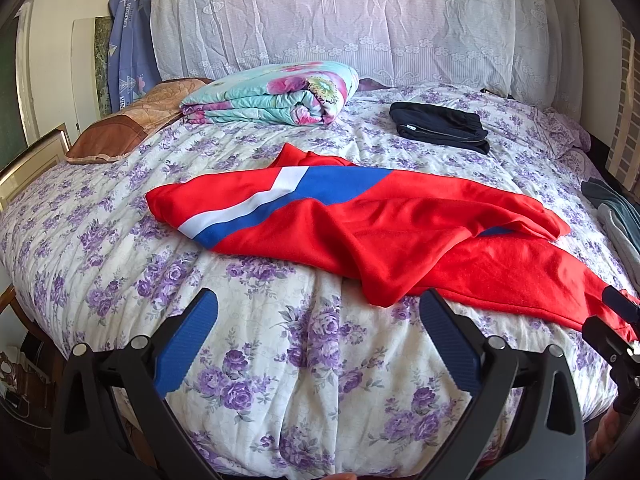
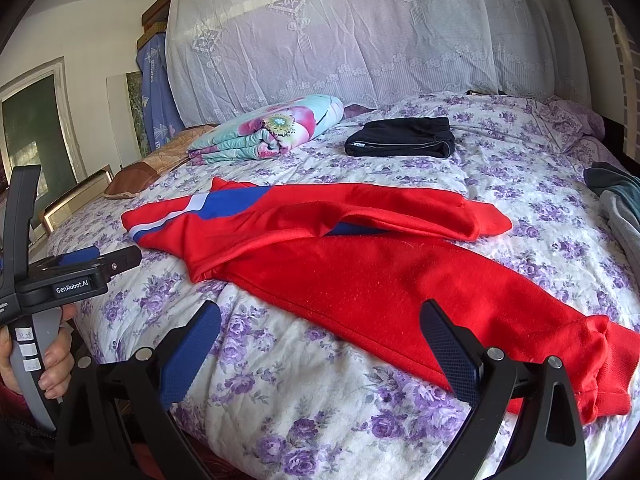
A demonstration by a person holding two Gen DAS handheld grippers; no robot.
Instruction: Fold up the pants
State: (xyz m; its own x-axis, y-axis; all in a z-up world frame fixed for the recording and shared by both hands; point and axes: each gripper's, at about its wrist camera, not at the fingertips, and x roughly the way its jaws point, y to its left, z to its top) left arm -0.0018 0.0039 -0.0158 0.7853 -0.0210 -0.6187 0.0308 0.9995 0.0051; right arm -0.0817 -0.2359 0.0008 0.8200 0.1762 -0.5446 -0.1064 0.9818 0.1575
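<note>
Red pants (image 1: 400, 236) with a blue and white side stripe lie rumpled across the floral bedspread (image 1: 120, 248), waist to the left, legs to the right; they also show in the right wrist view (image 2: 360, 280). My left gripper (image 1: 318, 312) is open and empty, just short of the pants' near fold. My right gripper (image 2: 320, 320) is open and empty, its right finger (image 2: 448, 352) over the near leg's edge. The left gripper (image 2: 100, 260) also shows at the left of the right wrist view.
A folded floral quilt (image 1: 276, 96) and a brown pillow (image 1: 120, 132) lie at the back left. Folded dark pants (image 1: 440, 124) lie at the back. Grey and teal clothes (image 1: 616, 216) lie at the right edge. A lace-covered headboard (image 1: 340, 20) stands behind.
</note>
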